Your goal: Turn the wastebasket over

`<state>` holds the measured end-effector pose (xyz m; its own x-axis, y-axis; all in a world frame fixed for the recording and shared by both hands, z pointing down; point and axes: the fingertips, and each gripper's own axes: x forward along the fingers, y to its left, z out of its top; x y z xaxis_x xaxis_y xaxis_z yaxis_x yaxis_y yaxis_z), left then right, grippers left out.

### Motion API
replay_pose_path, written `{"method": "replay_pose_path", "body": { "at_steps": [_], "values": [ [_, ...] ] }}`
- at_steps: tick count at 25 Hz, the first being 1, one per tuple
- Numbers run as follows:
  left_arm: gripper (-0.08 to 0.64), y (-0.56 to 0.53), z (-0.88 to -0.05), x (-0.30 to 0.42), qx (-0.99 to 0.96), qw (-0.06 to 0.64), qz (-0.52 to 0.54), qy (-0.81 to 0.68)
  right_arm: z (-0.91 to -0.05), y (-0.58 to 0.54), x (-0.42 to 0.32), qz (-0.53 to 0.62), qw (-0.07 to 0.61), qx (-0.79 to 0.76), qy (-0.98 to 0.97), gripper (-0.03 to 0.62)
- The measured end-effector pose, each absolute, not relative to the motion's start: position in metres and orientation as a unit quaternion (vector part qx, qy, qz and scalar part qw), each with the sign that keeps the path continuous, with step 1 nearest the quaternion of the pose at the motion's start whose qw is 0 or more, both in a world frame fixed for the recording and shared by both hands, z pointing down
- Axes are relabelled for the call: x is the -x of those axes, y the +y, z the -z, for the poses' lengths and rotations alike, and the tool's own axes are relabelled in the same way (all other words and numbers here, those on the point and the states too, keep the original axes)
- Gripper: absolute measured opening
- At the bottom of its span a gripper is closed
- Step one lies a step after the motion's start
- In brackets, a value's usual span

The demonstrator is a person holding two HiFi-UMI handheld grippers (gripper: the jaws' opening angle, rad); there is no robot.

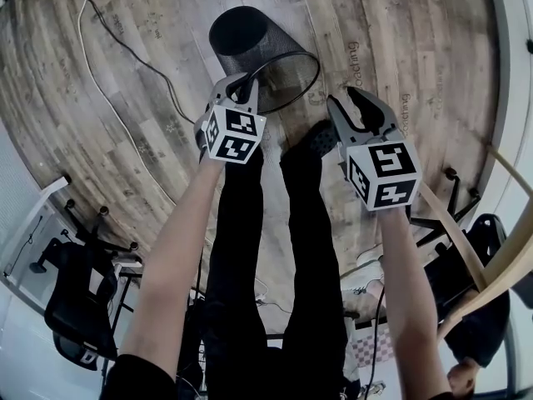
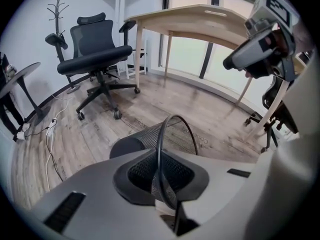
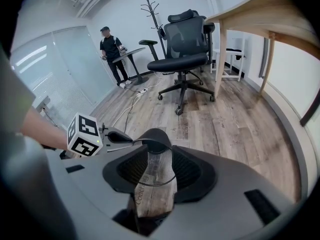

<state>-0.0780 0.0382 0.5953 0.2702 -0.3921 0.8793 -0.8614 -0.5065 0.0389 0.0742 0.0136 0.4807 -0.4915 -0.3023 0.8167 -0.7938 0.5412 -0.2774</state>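
A black mesh wastebasket [image 1: 250, 44] lies tipped on the wooden floor, its closed bottom to the upper left and its wire rim [image 1: 291, 77] toward me. My left gripper [image 1: 243, 86] is shut on the near part of that rim. In the left gripper view the rim wire and mesh [image 2: 165, 164] run between the jaws of my left gripper [image 2: 162, 186]. My right gripper [image 1: 356, 111] stands open just right of the basket, apart from it. In the right gripper view bare floor shows in my right gripper [image 3: 152, 176], with the wastebasket [image 3: 150, 139] beyond.
My legs and a dark shoe [image 1: 312, 140] stand just below the basket. A white cable [image 1: 108, 90] snakes over the floor at left. A black office chair [image 2: 97, 54] and a wooden desk [image 2: 200, 19] stand behind. A person [image 3: 110, 46] stands by a far table.
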Motion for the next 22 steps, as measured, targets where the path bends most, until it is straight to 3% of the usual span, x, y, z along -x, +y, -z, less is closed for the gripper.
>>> {"method": "replay_pose_path", "body": {
  "at_steps": [13, 22],
  "values": [
    [0.041, 0.099, -0.61, 0.049, -0.772, 0.314, -0.405, -0.375, -0.521, 0.028, -0.033, -0.356, 0.381, -0.297, -0.8, 0.17],
    [0.044, 0.14, -0.626, 0.03, -0.8, 0.292, -0.422, -0.312, -0.583, 0.025, -0.018, -0.379, 0.404, -0.29, -0.78, 0.241]
  ]
}}
